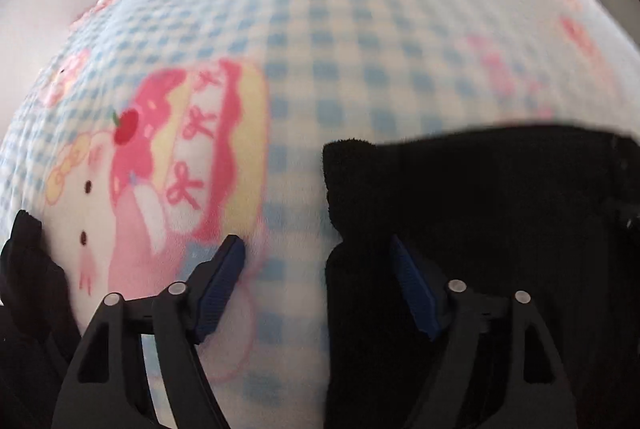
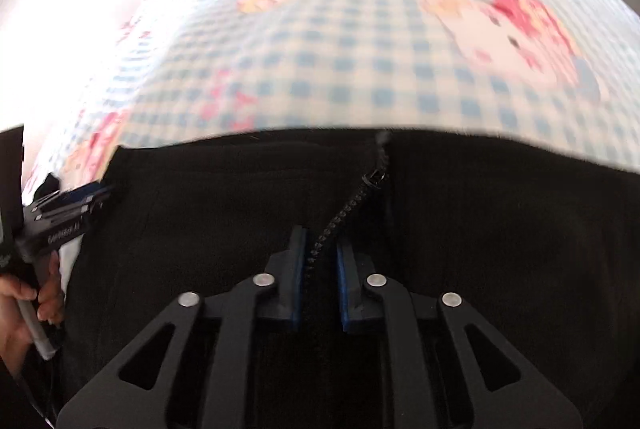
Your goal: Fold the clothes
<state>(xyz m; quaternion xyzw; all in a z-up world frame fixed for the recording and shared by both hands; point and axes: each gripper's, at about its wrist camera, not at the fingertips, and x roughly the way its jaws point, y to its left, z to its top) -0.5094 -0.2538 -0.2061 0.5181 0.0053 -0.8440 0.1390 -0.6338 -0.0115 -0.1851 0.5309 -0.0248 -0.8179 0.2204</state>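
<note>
Right claw (image 2: pixel 320 261) narrowed around black jacket's (image 2: pixel 480 229) zipper (image 2: pixel 344 213), perhaps pinching it; left claw (image 1: pixel 316 269) wide, empty, straddling jacket's left edge on checked blanket (image 1: pixel 320 49).

The left gripper (image 1: pixel 316 285) is black; its two fingers are flat arms with three-sided holes cut in them; each has two round silver pins on top; the pads (image 1: pixel 222 285) inside are dark blue with tiny ridges. The right gripper (image 2: pixel 320 273) looks the same; black arms, silver pins, blue pads (image 2: pixel 342 285). Seen from the right wrist, the left gripper has pale letters on its side, too blurred to read; a hand (image 2: pixel 24 313) grips its black handle with a grey bar.
</note>
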